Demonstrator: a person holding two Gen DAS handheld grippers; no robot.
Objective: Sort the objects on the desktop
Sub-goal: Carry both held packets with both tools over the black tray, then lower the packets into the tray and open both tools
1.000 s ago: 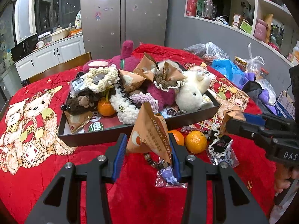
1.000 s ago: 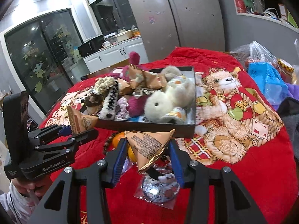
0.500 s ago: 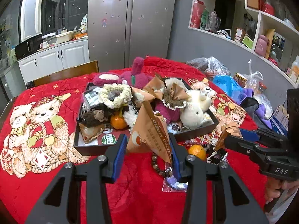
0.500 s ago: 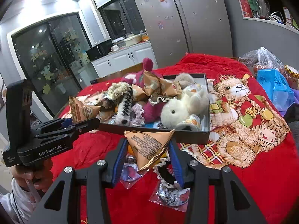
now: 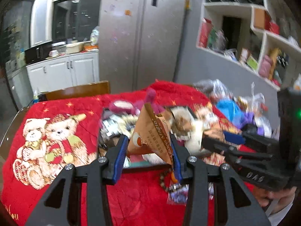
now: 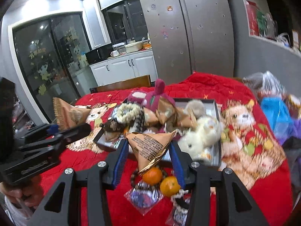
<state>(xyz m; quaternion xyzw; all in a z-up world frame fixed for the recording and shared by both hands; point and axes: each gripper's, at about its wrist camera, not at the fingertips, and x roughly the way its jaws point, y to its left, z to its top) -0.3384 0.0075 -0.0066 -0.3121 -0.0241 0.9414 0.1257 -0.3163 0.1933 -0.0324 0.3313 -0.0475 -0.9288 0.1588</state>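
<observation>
A kitchen with a steel fridge lies behind a tabletop [image 5: 62, 113] draped in a red bear-print blanket. In the left wrist view, the left gripper [image 5: 148, 152] has its fingers closed on a brown triangular snack packet [image 5: 150, 137], point up, with the crowded tray [image 5: 146, 166] just ahead and below. In the right wrist view, the right gripper [image 6: 148, 153] pinches a second packet [image 6: 150, 147], point down; the tray [image 6: 218, 131] sits straight ahead beyond it, oranges [image 6: 160, 181] beneath. Both hands seem about equally near.
</observation>
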